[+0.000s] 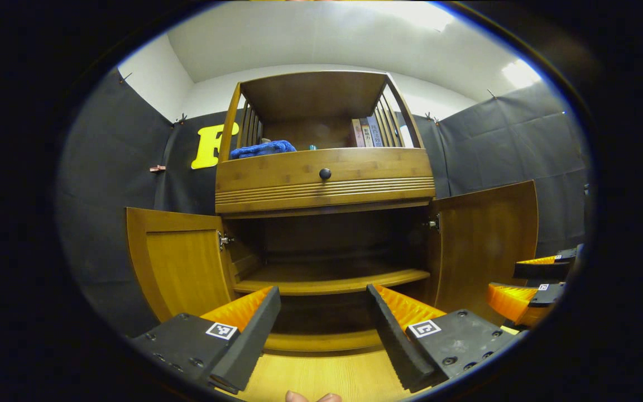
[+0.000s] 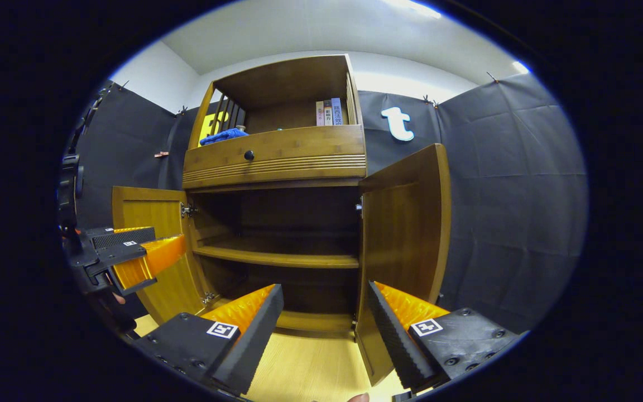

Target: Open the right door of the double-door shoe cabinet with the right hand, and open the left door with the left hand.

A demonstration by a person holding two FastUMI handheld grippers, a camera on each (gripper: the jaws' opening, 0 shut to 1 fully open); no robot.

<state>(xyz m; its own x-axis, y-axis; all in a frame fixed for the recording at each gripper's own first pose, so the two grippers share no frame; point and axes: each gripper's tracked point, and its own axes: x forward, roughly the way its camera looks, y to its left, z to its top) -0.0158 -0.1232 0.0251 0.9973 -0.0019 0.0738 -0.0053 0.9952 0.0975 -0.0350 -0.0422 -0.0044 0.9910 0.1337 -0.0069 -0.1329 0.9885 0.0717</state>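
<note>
Upstairs, illegibly titled books (image 2: 329, 112) top the cabinet (image 2: 274, 154); both hand-held grippers (image 1: 323, 312) (image 2: 326, 312) gape, released, doors (image 1: 179, 268) (image 2: 405, 234) open.

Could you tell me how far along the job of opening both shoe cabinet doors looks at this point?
It looks essentially done. The right door stands swung wide open, and so does the left door, baring the inner shelf. Nothing is in hand: the left gripper and right gripper are both open, clear of the doors and holding nothing. No step appears left.

left gripper (image 1: 321, 312): fingers apart, holding nothing | right gripper (image 2: 324, 312): fingers apart, holding nothing
</note>
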